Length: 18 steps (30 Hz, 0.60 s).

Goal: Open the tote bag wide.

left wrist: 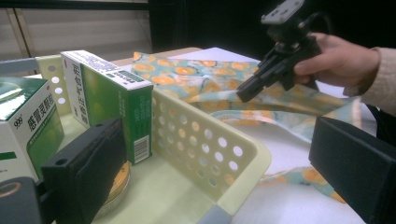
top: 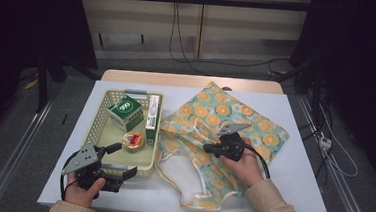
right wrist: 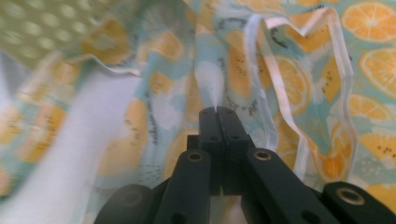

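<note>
A cloth bag [top: 225, 118] printed with orange slices lies spread on the white table [top: 292, 168]. My right gripper [top: 205, 147] lies low over its left part, jaws pressed together on a raised fold of the bag [right wrist: 289, 79]. In the left gripper view the right gripper [left wrist: 243, 94] points down at the bag [left wrist: 187, 77]. My left gripper [top: 125, 159] stands open at the near right corner of the pale yellow basket [top: 100, 111]. One jaw is inside the basket wall [left wrist: 243, 161] and the other outside it.
The basket holds a green and white box [top: 125, 112], a tall narrow box [top: 152, 114] along its right side and a round tin [top: 133, 141]. The bag's handles [top: 171, 177] trail toward the table's front edge. Cables hang behind the table.
</note>
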Available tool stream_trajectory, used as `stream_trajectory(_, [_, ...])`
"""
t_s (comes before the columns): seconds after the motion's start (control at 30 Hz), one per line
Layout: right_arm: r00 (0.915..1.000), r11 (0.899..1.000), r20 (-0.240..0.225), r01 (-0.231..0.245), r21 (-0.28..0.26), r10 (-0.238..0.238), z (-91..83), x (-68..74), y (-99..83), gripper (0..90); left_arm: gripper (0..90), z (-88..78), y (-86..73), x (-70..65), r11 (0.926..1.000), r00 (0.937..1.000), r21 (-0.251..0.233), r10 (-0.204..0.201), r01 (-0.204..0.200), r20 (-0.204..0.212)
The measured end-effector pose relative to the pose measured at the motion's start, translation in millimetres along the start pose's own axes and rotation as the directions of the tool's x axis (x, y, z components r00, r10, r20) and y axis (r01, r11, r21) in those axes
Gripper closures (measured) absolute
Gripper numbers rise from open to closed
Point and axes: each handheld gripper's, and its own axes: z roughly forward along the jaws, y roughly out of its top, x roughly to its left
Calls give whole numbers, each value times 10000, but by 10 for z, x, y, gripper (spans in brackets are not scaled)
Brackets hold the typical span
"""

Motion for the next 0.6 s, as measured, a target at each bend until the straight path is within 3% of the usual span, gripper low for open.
stream_trajectory(0.1, [9997, 9987, 194, 122, -505, -112, -115, 0, 66, 895, 39, 1, 1, 1, 10000, 10000, 9, 2, -2, -13])
stream_trajectory(0.17, [9960, 9987, 867, 273, -439, -234, -172, -89, 93, 895, 39, 3, -1, -1, 10000, 10000, 17, -12, 12, -2])
stream_trajectory(0.23, [9915, 9983, 1295, -35, -580, 110, -210, -228, 81, 895, 39, 6, -2, -2, 10000, 10000, 23, -8, 8, 16])
stream_trajectory(0.33, [9768, 9985, 2088, -417, -345, 480, -191, -423, 5, 884, 39, 16, -9, 4, 10000, 10000, 7, -64, 64, 17])
stream_trajectory(0.4, [9697, 9992, 2411, -346, -220, 388, -147, -502, -47, 872, 39, 20, -14, 9, 10000, 10000, 37, -57, 57, 16])
stream_trajectory(0.5, [9704, 9967, 2278, -749, -325, 804, -59, -547, -110, 824, 39, 20, -16, 12, 10000, 10000, 52, -56, 56, 7])
stream_trajectory(0.6, [9716, 9975, 2256, -703, -117, 711, 37, -512, -135, 735, 39, 19, -18, 12, 10000, 10000, 52, -66, 66, 13])
